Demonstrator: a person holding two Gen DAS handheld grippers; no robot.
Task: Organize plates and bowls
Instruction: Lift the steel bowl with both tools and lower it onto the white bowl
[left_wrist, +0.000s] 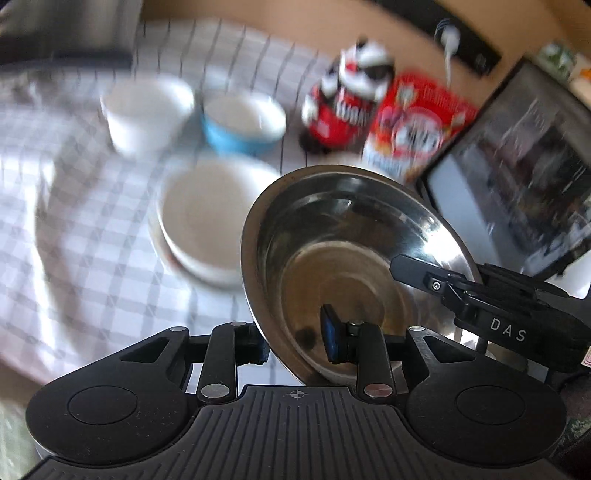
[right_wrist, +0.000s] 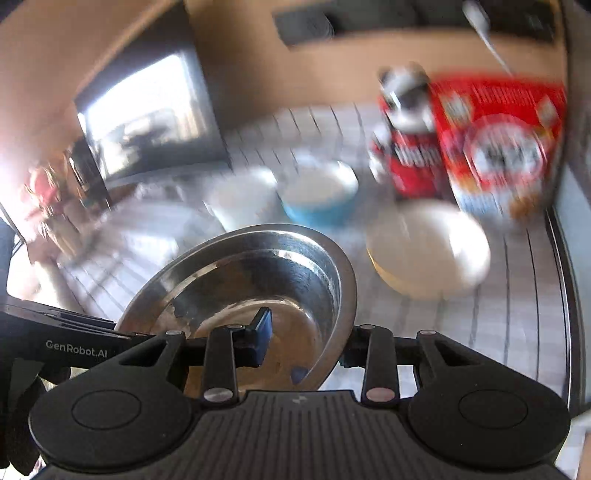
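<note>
Steel catches the light first — a shiny metal bowl (left_wrist: 343, 251) is held up off the table (left_wrist: 92, 258), tilted, with a hand-held gripper on either side of it. The left hand-held gripper (left_wrist: 295, 339) is clenched on the bowl's near rim, one blue pad inside the bowl and the other outside the wall. The right hand-held gripper (right_wrist: 303, 345) grasps the opposite rim the same way, one pad inside, one under the outer edge. In the left wrist view the right one's black arm, lettered DAS, reaches in across the bowl's right edge.

Beyond the steel bowl, on the checked cloth, sits a wide white bowl (left_wrist: 207, 225) resting in another dish. Farther back from the steel bowl stand a white bowl (left_wrist: 147, 110) and, just beside it, a blue bowl (left_wrist: 243, 123) with a white inside. To the right of the blue one stand a red tin (left_wrist: 340, 110) and a red cereal box (left_wrist: 417, 129) — both blurred.
</note>
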